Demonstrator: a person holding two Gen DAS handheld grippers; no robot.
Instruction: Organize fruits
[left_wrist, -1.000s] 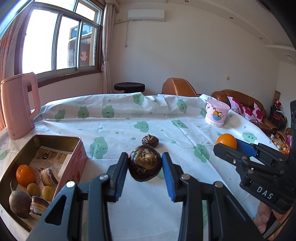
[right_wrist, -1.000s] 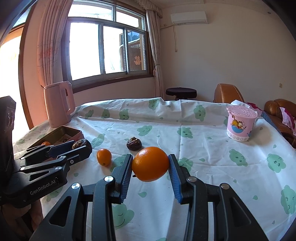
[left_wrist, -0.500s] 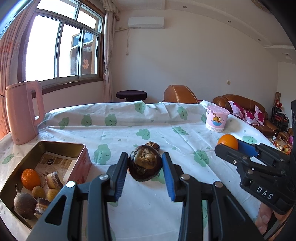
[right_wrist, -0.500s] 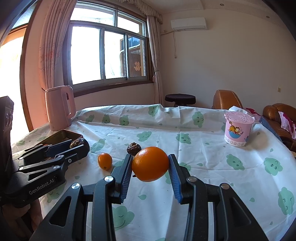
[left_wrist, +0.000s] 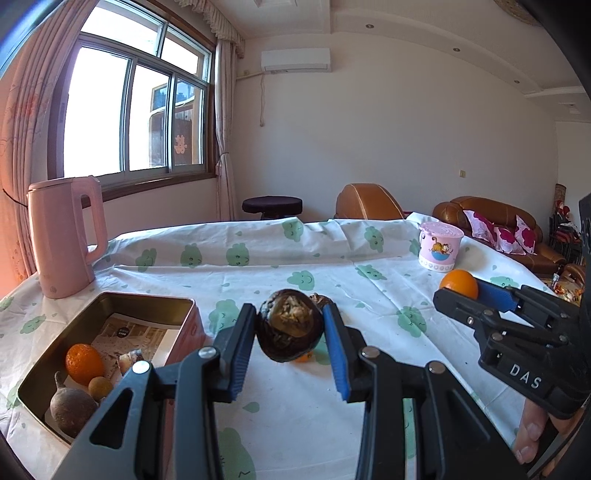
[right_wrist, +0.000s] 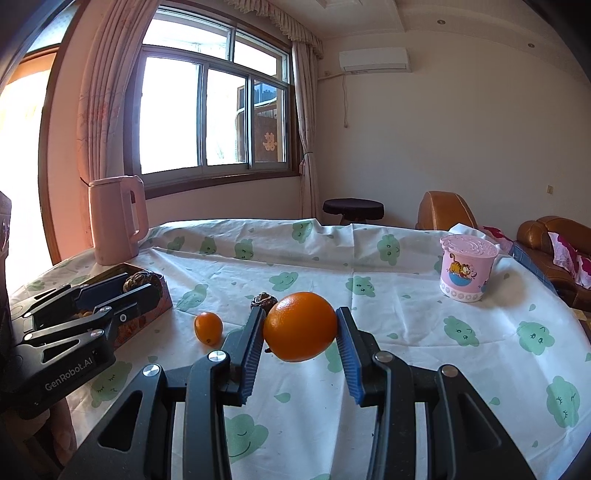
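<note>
A dark wrinkled fruit and an orange are held aloft in the left gripper and right gripper jaws, and either could be dropped onto the table short of the tin near its left edge if pinched loosely

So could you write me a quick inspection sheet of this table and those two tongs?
Surface: white tablecloth with green cloud prints, creased.
Job's things: open rectangular metal tin holding a small orange and other fruit; another small orange and a dark wrinkled fruit loose on the cloth.
Clutter: pink kettle; pink lidded cartoon cup.
Tongs: left tongs shut on a dark brown round fruit; right tongs shut on a large orange; both held off the cloth.
Cables: nothing seen on the table.
Surroundings: window, curtains, air conditioner, brown sofa, dark stool.
</note>
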